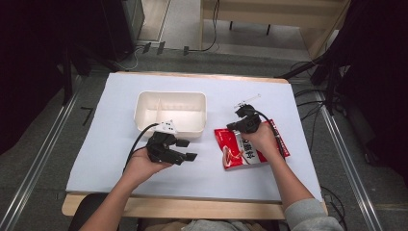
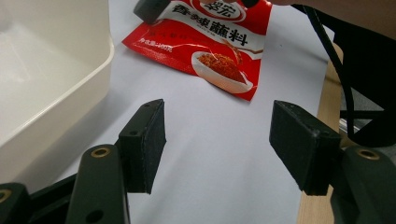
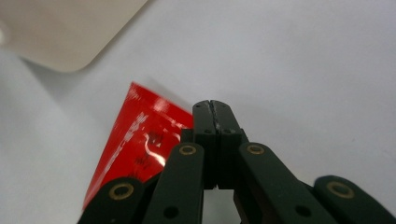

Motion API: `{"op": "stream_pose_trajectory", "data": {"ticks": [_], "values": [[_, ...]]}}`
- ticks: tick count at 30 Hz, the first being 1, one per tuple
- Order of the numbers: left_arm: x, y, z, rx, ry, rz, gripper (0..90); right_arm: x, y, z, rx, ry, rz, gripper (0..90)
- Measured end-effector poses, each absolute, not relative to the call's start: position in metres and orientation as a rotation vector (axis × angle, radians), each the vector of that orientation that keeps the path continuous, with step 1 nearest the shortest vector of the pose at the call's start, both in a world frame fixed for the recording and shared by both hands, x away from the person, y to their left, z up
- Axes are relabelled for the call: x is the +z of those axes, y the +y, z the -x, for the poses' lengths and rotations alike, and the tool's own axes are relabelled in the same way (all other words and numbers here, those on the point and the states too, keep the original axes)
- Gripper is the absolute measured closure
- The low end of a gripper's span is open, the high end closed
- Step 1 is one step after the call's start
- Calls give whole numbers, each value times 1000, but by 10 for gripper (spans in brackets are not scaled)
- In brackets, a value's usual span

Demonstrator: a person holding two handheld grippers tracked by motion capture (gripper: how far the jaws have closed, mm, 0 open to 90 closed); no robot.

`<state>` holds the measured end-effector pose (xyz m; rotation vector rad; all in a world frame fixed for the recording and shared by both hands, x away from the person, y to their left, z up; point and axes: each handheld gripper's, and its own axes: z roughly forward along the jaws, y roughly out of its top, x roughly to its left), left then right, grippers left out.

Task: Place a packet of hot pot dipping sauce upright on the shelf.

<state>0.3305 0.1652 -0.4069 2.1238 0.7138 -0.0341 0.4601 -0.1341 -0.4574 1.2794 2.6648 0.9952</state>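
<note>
A red seasoning packet (image 1: 250,147) with white lettering lies flat on the white table cover, right of centre. My right gripper (image 1: 239,126) sits at the packet's upper left corner. Its jaws are pressed together in the right gripper view (image 3: 215,107), with a thin silvery edge of the red packet (image 3: 135,140) caught between them. My left gripper (image 1: 186,150) hovers left of the packet, just in front of the white container. Its jaws stand wide apart over bare cover (image 2: 219,135), pointing at the packet (image 2: 210,42).
A white two-compartment container (image 1: 171,96) sits behind the left gripper, and its wall (image 2: 56,93) is close on that gripper's left. A small clear plastic item (image 1: 248,100) lies behind the right gripper. The table's wooden front edge (image 1: 192,207) runs along the near side.
</note>
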Motion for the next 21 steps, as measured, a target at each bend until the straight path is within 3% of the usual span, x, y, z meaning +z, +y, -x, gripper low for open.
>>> {"op": "stream_pose_trajectory", "data": {"ticks": [9, 21], "values": [[-406, 168, -331, -33, 715, -2124, 370, -464, -111, -478, 1051, 2632, -1301, 900], [-407, 169, -330, -28, 719, -2118, 370, -463, -101, -470, 1022, 2778, -1203, 900]]}}
